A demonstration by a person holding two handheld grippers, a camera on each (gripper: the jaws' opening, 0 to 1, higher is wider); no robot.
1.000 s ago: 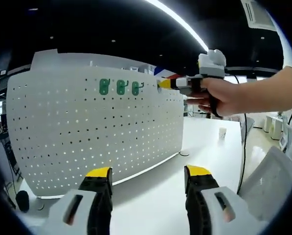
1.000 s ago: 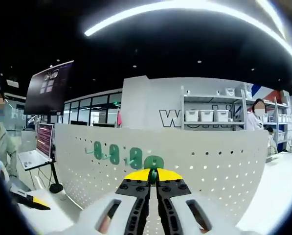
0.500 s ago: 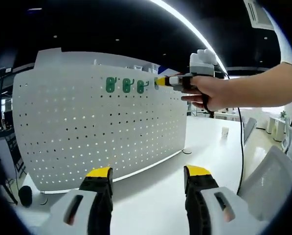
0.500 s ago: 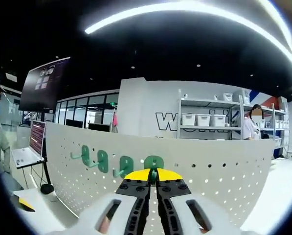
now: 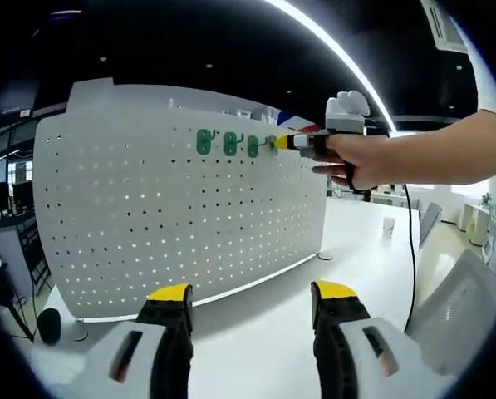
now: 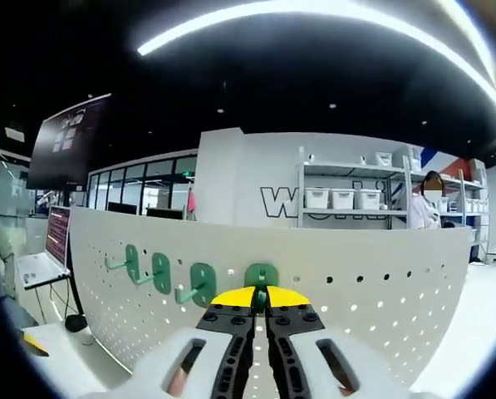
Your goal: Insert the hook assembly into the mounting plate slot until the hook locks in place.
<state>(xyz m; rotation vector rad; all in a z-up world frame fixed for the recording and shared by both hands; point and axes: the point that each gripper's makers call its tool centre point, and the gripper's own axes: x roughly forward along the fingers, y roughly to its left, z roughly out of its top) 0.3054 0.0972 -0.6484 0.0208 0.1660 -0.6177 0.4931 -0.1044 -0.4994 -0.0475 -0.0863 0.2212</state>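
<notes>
Open-plan office, dark ceiling with a long light strip; white table (image 5: 347, 241) carries a curved white perforated mounting plate (image 5: 173, 224) standing upright.

Left gripper view: left gripper (image 5: 252, 303) low over the table, yellow-tipped jaws wide apart, nothing between them. It also sees the right gripper (image 5: 293, 142) from the side, held in a hand (image 5: 356, 162), tips up at the plate's top row. A paper cup (image 5: 389, 224) stands on the table behind.

Right gripper view: right gripper (image 6: 260, 297) jaws closed on the green hook assembly (image 6: 262, 278), its backplate against the mounting plate. Background here has shelving with white bins (image 6: 339, 198), a laptop (image 6: 44, 253) on a stand and a wall monitor (image 6: 65, 141).

Versus 1.0 s ago: right gripper has moved in closer to the plate; the held hook now sits in line with the others. Left gripper unchanged, still open.

Count: three hooks (image 6: 160, 274) already mounted on the plate, plus the one held, four green hooks total. One plate, one cup.
</notes>
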